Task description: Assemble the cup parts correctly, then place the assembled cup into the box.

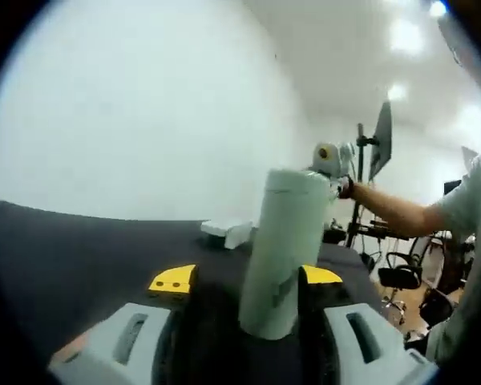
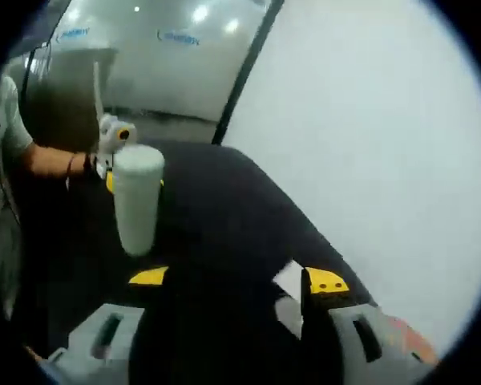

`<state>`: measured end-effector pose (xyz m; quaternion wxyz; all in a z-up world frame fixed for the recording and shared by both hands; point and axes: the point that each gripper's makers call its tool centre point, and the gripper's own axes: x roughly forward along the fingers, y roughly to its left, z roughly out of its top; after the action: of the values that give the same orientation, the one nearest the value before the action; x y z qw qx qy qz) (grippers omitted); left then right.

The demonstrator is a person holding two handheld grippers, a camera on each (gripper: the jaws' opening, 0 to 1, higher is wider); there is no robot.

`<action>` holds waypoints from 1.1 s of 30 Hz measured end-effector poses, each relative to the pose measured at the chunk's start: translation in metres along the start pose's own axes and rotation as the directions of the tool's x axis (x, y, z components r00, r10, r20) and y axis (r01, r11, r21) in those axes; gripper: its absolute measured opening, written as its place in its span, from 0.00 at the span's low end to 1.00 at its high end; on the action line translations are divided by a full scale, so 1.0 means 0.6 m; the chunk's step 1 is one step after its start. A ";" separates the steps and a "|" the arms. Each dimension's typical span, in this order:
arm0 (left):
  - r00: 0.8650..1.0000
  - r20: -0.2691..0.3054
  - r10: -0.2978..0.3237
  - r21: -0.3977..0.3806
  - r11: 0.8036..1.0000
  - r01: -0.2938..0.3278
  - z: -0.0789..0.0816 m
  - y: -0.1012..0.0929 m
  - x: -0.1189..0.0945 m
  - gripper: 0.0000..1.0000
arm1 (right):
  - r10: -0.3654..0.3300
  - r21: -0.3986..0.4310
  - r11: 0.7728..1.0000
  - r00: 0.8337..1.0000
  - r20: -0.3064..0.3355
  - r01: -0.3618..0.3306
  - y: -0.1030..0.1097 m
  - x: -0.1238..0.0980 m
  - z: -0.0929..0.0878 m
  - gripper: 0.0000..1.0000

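A tall pale-green cup (image 1: 282,249) with its lid on stands upright between the jaws of my left gripper (image 1: 247,278), its right side against the right jaw. In the right gripper view the same cup (image 2: 136,200) hangs over the black table (image 2: 224,208), and the left gripper (image 2: 135,183) has a yellow tip hugging each side of it. My right gripper (image 2: 236,281) is open with nothing between its jaws. From the left gripper view, the right gripper (image 1: 330,159) sits behind the cup's top.
A small white piece (image 1: 227,233) lies on the black table (image 1: 80,249); it also lies just inside my right jaw as the white piece (image 2: 287,282). A person's arm (image 1: 393,212) reaches in. A stand (image 1: 369,152) and office chair (image 1: 401,277) are beyond the table's edge.
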<state>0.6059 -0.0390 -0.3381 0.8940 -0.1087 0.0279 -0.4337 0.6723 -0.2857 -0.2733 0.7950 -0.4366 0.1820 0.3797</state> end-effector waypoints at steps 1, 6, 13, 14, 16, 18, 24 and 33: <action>1.000 -0.009 0.002 0.001 1.000 -0.002 0.001 0.001 0.001 0.36 | 0.013 -0.067 0.998 0.994 -0.104 -0.020 -0.007 0.007 -0.025 0.60; 0.999 0.051 -0.009 -0.036 0.999 0.011 0.021 0.004 -0.004 0.35 | 0.125 -0.100 0.982 0.944 -0.306 -0.163 -0.035 0.045 -0.075 0.63; 0.989 0.089 0.115 -0.033 0.993 -0.112 0.035 0.058 -0.010 0.35 | 0.189 -0.243 0.923 0.902 -0.389 -0.299 -0.100 0.092 -0.099 0.56; 0.988 0.092 0.122 -0.029 0.992 -0.120 0.037 0.062 -0.012 0.35 | 0.197 -0.238 0.921 0.895 -0.399 -0.309 -0.102 0.099 -0.106 0.54; 0.985 0.109 0.132 -0.036 0.991 -0.129 0.042 0.067 -0.016 0.35 | 0.207 -0.241 0.915 0.888 -0.410 -0.324 -0.112 0.119 -0.118 0.55; 0.982 0.126 0.139 -0.039 0.990 -0.135 0.048 0.072 -0.020 0.35 | 0.227 -0.230 0.906 0.867 -0.445 -0.355 -0.116 0.131 -0.135 0.56; 0.978 0.105 0.180 0.004 0.983 -0.181 0.042 0.088 -0.022 0.37 | 0.270 -0.209 0.894 0.849 -0.455 -0.396 -0.123 0.170 -0.162 0.58; 0.978 0.124 0.168 0.015 0.985 -0.171 0.046 0.077 -0.017 0.47 | 0.335 -0.189 0.860 0.804 -0.491 -0.474 -0.110 0.215 -0.205 0.51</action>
<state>0.6389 0.0012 -0.3219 0.9290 -0.1210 -0.0233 -0.3489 0.8109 -0.3522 -0.3847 0.5553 -0.5776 0.3869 0.4563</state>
